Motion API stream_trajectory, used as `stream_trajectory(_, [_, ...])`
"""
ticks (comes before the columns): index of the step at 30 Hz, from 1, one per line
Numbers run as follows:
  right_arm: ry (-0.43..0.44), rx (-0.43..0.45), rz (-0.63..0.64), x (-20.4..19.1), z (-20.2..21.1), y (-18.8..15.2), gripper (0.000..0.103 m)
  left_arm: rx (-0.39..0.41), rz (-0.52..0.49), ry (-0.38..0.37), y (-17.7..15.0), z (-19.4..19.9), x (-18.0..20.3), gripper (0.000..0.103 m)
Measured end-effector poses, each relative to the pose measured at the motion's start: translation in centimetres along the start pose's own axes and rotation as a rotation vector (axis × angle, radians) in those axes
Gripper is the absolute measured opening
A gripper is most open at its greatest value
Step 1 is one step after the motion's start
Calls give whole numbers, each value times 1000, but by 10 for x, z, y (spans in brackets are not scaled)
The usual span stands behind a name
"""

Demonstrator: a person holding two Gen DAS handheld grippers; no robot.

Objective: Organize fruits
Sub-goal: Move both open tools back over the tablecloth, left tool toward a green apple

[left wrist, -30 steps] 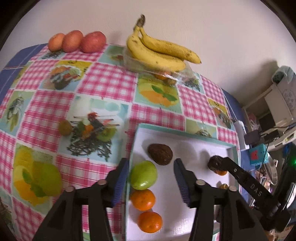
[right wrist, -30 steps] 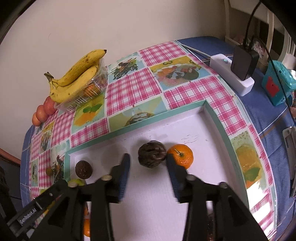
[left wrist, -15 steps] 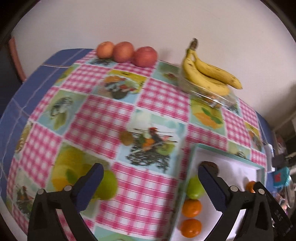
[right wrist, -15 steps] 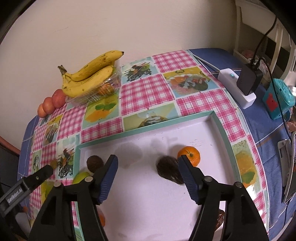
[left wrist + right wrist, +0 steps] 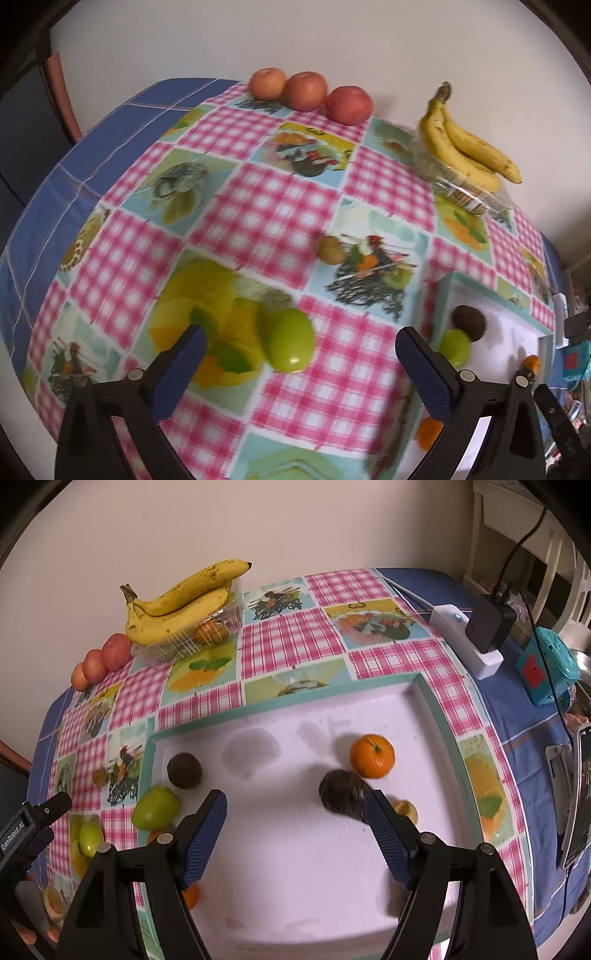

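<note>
Tray point(image 5: 439, 716) holds orange point(image 5: 372, 756), dark fruit point(image 5: 341, 792).

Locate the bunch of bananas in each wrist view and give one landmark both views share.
Left wrist view: bananas at upper right, atop a clear plastic box by the wall.
Right wrist view: bananas at upper left, on the same box.
Shared landmark: the row of three apples along the wall.

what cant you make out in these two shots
- Orange, left wrist view: mostly behind the left gripper's finger.
- Fruit in the tray, right wrist view: half hidden by the right gripper's finger, kind unclear.
- Box under the bananas: contents blurred.
</note>
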State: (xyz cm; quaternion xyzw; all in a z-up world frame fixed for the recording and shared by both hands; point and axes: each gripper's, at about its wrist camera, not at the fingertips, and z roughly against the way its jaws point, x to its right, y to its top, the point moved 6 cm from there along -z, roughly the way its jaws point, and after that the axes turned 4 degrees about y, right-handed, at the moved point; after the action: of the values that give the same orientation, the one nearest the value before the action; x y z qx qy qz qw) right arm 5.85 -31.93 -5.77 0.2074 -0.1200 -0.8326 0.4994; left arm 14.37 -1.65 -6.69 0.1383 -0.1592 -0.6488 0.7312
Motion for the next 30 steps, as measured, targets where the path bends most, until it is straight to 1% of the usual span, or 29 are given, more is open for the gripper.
stream_trajectory(2, [-10, 6, 13, -1, 3, -4, 79, 1, 1, 12, -2, 0, -8, 103])
stream_trajectory(3, [-12, 8, 16, -2, 4, -6, 82, 2, -1, 19, -3, 0, -11, 103])
stream_trajectory(4, [-16, 13, 16, -2, 6, -8, 93, 4, -1, 21, -3, 1, -13, 103])
stream_trajectory(5, [-16, 17, 15, -3, 8, -10, 95, 7, -1, 24, -4, 2, -16, 103])
stream_trajectory(11, [-10, 32, 49, -19, 11, -24, 95, 22, 10, 38, -6, 7, -32, 103])
stream_trajectory(17, [25, 35, 98, -53, 10, -39, 96, 25, 31, 63, 0, 6, -55, 103])
stream_trajectory(21, [59, 32, 102, -74, 4, -41, 96, 36, 91, 88, 9, 4, -82, 103])
stream_trajectory(25, [102, 16, 120, -96, -4, -43, 96, 33, 161, 87, 14, 2, -108, 103])
stream_trajectory(28, [94, 6, 150, -108, -8, -44, 96, 54, 205, 82, 20, 2, -125, 103])
stream_trajectory(30, [104, 5, 167, -117, -10, -45, 96, 60, 219, 86, 22, 1, -132, 103])
